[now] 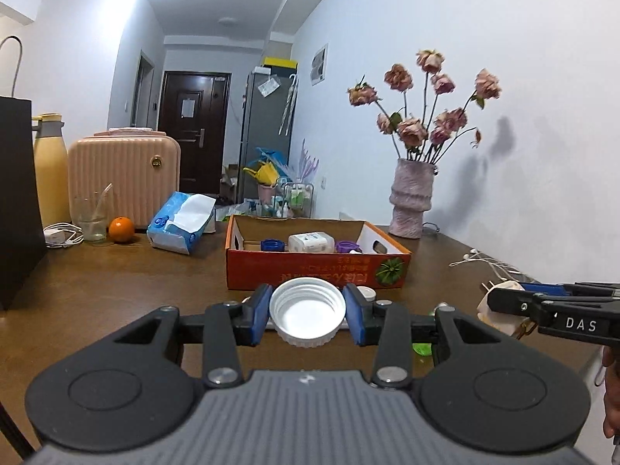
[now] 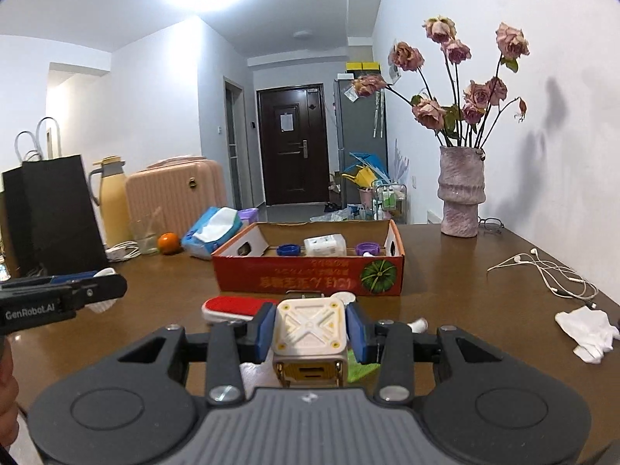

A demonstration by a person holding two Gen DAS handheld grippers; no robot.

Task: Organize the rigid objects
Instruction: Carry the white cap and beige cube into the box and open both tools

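Note:
My left gripper [image 1: 307,312] is shut on a white ribbed jar lid [image 1: 307,310], hollow side facing the camera, held above the brown table in front of the orange cardboard box [image 1: 317,269]. My right gripper [image 2: 309,329] is shut on a cream cube-shaped charger [image 2: 308,335], also raised before the same box [image 2: 310,277]. Inside the box lie a blue cap [image 2: 288,249], a white container [image 2: 324,245] and a purple cap [image 2: 369,248]. Each gripper shows at the edge of the other's view: right gripper [image 1: 503,302], left gripper [image 2: 112,285].
A red and white object [image 2: 236,307] and a small white cap [image 2: 345,297] lie before the box. A pink vase of dried roses [image 2: 461,192], earphones [image 2: 550,271] and a white cloth [image 2: 589,331] are to the right. Tissue pack [image 1: 180,223], orange [image 1: 121,229], glass, suitcase and black bag stand to the left.

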